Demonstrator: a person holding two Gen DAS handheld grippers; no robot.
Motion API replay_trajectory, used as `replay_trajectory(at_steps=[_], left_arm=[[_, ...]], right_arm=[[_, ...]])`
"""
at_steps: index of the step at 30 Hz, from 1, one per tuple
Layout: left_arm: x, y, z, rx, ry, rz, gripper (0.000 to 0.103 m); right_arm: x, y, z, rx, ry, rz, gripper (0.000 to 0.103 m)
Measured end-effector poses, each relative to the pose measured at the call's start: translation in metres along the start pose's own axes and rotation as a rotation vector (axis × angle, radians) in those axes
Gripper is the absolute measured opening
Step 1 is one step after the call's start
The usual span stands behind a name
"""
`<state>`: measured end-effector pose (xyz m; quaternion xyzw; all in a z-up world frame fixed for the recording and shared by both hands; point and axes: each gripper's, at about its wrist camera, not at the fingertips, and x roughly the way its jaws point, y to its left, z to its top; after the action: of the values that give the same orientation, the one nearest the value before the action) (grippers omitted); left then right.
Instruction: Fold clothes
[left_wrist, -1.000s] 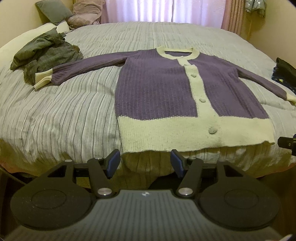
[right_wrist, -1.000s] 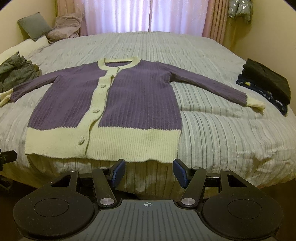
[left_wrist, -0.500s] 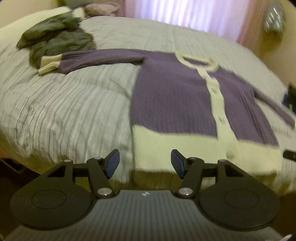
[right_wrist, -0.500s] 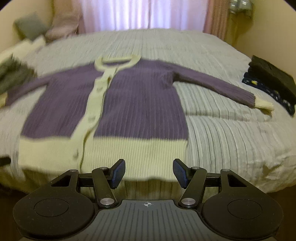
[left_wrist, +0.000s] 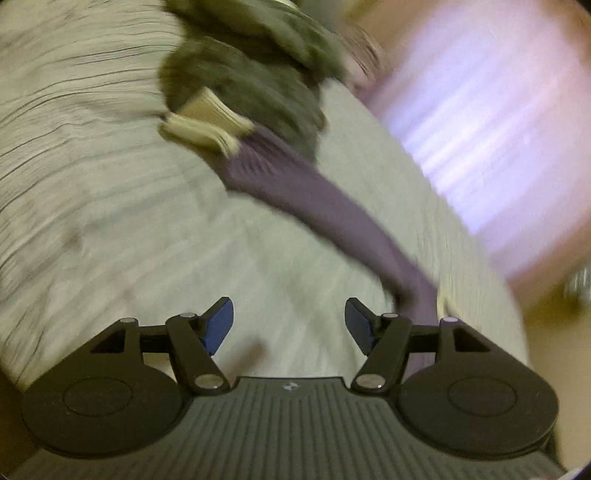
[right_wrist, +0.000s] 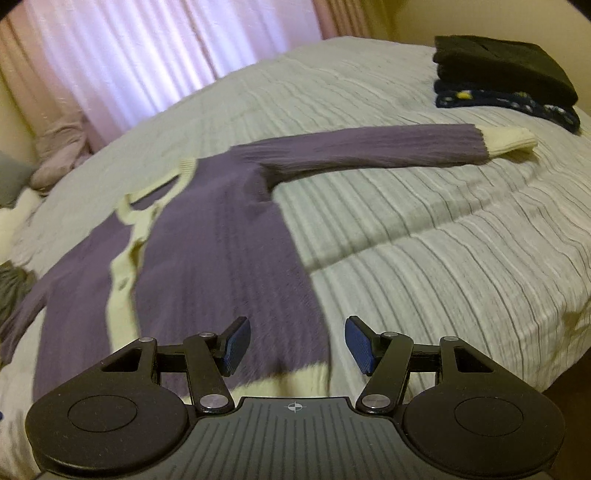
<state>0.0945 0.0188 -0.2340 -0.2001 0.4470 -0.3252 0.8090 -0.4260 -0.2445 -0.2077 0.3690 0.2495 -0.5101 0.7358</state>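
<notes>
Blue-padded left gripper (left_wrist: 288, 325) and right gripper (right_wrist: 293, 345) both gape wide, holding nothing, poised above the purple cardigan (right_wrist: 218, 258) on the bed (right_wrist: 461, 240)

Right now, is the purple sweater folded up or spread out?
Spread out. The sweater lies flat on the bed, its sleeve stretched sideways, nothing folded over.

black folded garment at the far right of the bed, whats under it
Under the black folded garment lies a dark blue patterned fabric, only its front edge showing. The striped bedspread carries the stack; anything further beneath is covered.
</notes>
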Motion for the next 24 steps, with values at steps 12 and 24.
replay_trajectory(at_steps=[12,24], left_arm=[[0.096,0.041,0.079,-0.125,-0.149,0.14,0.059],[0.078,-0.066,0.07,0.261,-0.332,0.104,0.007]], right_arm=[[0.06,0.007,0.036,-0.003,-0.031,-0.104,0.061],[0.079,-0.013,0.048,0.005,-0.042,-0.12,0.061]])
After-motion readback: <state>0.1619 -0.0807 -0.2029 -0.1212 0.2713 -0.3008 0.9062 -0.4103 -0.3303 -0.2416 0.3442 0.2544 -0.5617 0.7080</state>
